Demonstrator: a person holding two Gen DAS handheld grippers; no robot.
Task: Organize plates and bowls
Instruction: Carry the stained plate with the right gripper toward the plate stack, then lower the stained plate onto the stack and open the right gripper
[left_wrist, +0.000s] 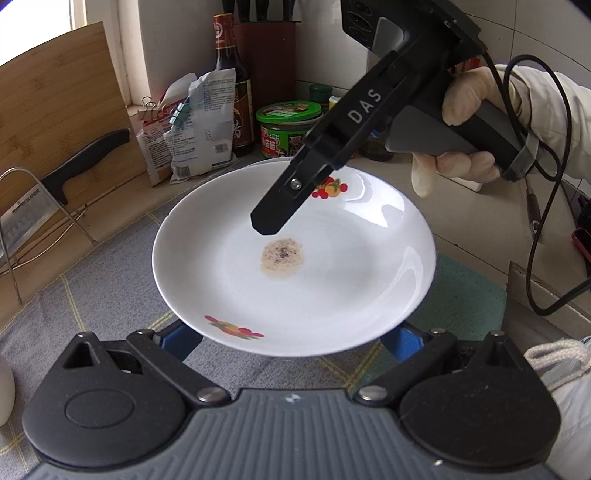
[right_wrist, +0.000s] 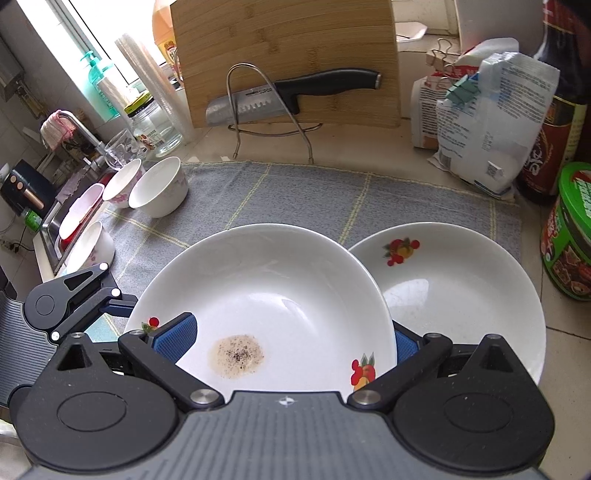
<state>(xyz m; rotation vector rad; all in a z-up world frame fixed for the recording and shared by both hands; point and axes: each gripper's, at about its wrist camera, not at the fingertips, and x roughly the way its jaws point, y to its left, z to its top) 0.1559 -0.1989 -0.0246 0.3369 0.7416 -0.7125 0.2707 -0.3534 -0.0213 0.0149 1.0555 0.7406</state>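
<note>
A white plate with fruit pictures and a speckled brown spot is lifted a little above the grey cloth on the bench. The right gripper has its blue jaws spread wide, one over the plate's inside and one by its far edge, not squeezing yet. The left gripper has jaws spread under the plate's near rim; I cannot tell if they pinch it. A second plate sits just beside it. Four bowls wait near the sink. The plate looks hard, smooth, slippery and easy to break, so the rim looks like the best spot to hold.
</note>
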